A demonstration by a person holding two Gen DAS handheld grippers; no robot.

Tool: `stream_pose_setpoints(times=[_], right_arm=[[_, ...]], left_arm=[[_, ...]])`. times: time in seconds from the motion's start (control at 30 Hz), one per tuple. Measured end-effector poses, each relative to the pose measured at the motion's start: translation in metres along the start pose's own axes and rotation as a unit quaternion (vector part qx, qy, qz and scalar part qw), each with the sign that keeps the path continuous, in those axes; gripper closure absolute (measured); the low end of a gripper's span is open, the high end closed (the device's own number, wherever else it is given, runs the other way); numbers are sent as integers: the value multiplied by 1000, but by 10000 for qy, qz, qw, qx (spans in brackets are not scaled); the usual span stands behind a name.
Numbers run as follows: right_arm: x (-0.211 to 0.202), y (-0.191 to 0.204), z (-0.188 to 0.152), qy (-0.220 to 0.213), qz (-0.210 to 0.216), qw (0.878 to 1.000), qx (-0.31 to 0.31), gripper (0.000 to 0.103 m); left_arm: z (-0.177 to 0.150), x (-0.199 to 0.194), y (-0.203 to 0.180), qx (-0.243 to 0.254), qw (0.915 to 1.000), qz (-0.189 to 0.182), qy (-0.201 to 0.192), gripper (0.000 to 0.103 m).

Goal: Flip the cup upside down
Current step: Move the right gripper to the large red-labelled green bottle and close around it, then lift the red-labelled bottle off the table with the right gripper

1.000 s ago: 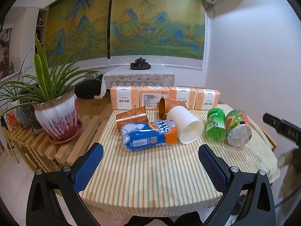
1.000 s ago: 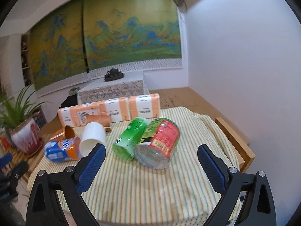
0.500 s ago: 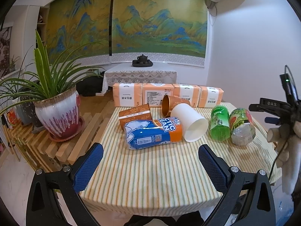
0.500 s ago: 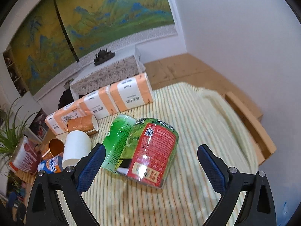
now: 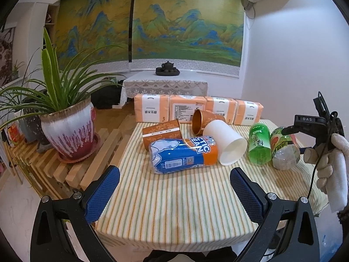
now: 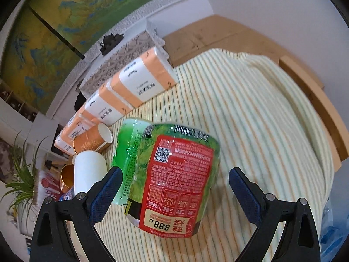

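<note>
Right gripper spread wide, blue pads either side of a red-and-green labelled bottle lying on its side; contact not evident. Second, green bottle lying against the first on its left. White cup on its side further left, beside an orange patterned cup, also toppled. Row of orange tissue packs behind. Striped cloth over the surface. Potted plant at far left.

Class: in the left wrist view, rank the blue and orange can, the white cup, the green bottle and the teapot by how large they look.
1. Blue and orange can.
2. White cup.
3. Green bottle.
4. Teapot, which looks smallest, though it sits much farther away, so its true size is unsure.
</note>
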State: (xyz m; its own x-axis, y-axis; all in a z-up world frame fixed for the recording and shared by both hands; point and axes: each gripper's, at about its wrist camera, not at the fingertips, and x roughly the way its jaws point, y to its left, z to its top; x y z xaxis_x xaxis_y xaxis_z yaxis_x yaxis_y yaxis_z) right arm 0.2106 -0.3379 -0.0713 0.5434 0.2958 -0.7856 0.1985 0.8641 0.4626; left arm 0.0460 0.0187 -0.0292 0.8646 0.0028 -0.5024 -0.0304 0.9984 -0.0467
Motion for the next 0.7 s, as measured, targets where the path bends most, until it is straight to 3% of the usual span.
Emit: stream_pose_setpoints(times=[0.13,0.27,0.7], right_arm=[[8,-4,-1,222,129,9995,182,8],[11,-5,-4,321,210,9990,217,23],[-20,-7,-33,59,367,9992,161,26]], left_arm=[[2,-1,5,-48,10000,39,-35,1],[3,-4,8,-68,10000,59,-44,1],[0,-9,18,-115,9999,91,-25,1]])
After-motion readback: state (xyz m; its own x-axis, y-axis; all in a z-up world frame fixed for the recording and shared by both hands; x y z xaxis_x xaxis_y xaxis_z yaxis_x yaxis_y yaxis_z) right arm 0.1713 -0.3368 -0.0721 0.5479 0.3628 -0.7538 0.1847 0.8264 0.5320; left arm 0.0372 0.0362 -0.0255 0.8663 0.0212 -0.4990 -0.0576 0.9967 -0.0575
